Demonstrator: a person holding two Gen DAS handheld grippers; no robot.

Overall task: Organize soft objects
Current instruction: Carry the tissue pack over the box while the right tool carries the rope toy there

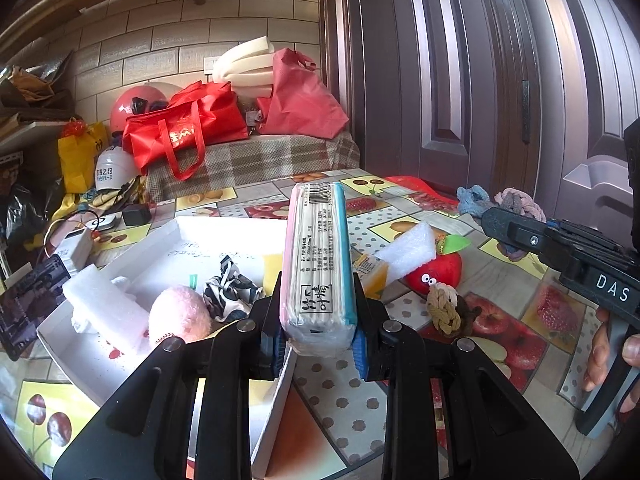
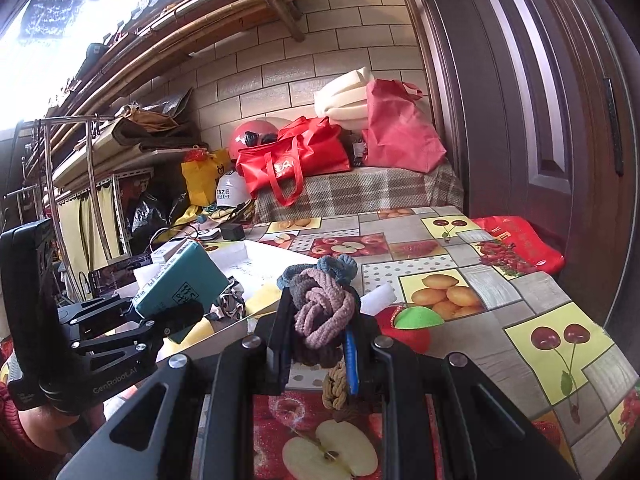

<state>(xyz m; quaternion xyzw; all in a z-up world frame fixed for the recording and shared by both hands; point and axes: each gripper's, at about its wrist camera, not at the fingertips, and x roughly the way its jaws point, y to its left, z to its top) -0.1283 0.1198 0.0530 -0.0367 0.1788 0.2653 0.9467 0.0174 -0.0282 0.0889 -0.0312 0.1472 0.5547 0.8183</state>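
Here the left tool (image 1: 318,342) is clamped on a pack of tissues (image 1: 318,264), its blue pads pressing the pack's near end from both sides, so that the pack's long axis runs straight out ahead of the tool, barcode end farthest away. Just to the left of that tool and below the raised pack lies the open white box (image 1: 76,354), already holding a pink plush ball (image 1: 180,314), a white foam block (image 1: 106,312) and a black-and-white scrap of cloth (image 1: 228,288); the pack's near end hangs about over the box's right wall, so the box is the nearer goal for this hand, a short swing leftward and down. The right tool (image 2: 318,342) is likewise closed, gripping a knotted bundle of pinkish and grey cord (image 2: 320,304) with a blue fuzzy bit behind it, held up above the bench (image 2: 540,280). From that tool the box lies ahead and to the left, beyond the left tool, which stands between. I judge the left hand should go first, laying the pack lengthwise in the box. Ahead and right of the left tool, a red apple-faced plush (image 1: 434,272) and a tan knotted rope toy (image 1: 444,304) rest on the bench.
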